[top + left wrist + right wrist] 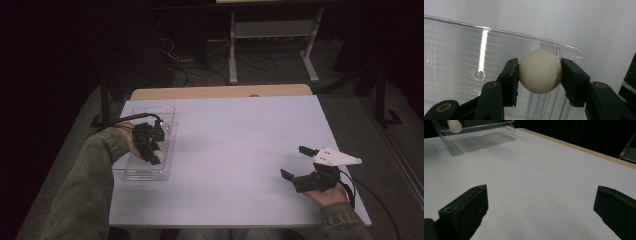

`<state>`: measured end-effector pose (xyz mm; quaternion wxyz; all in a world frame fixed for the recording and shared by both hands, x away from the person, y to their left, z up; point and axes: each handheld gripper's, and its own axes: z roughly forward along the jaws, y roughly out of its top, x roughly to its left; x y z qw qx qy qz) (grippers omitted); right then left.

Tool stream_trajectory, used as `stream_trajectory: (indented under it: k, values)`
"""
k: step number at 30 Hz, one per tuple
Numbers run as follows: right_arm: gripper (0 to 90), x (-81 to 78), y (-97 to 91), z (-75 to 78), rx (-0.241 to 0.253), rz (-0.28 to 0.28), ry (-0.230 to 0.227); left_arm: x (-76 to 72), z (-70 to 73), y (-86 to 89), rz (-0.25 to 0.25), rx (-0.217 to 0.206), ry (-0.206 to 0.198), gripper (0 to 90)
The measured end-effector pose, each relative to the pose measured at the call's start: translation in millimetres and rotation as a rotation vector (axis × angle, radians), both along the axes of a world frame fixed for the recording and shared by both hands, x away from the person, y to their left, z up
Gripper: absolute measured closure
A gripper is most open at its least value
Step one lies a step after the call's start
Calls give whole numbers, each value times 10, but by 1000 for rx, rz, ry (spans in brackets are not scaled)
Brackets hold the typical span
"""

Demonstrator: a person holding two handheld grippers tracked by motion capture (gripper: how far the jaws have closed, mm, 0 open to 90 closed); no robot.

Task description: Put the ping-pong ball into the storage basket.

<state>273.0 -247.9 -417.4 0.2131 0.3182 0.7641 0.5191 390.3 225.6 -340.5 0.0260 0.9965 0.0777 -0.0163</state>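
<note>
A white table (pixel 235 150) is seen from the high view, with a strip of wooden edge along its far side and dark floor around it. Toward the table's left side a clear plastic tray (pixel 170 150) is set, long and shallow, with ribbed transparent walls. Above the near end of this tray the left gripper (pixel 154 156) is held, reached in from a green-sleeved forearm, and its jaws are clenched on a white ball (pixel 540 71), which is pressed between the two black pads and is seen over the tray's floor close to a rounded corner; whether the ball touches the floor cannot be told. The right gripper (pixel 295 162) is kept well apart, near the table's front right corner, its jaws spread wide with nothing between them, pointed across the bare white surface toward the tray.
</note>
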Motion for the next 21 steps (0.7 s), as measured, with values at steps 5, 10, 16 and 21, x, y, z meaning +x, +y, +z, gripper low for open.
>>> stream_trajectory:
  k: [5, 10, 16, 21]
  values:
    - [0, -5, -3, -1, -3, 0, 1, 40, -64, -14, -3, 24, 10, 504]
    - [0, -13, -1, -2, -7, 0, 2, 81, -146, 4, 7, 23, 24, 504]
    - [0, -17, 6, -1, -18, 3, -2, 84, -249, 34, 14, 25, 33, 503]
    - [0, -14, 14, -7, -22, 2, 2, 69, -336, 43, 17, 12, 40, 503]
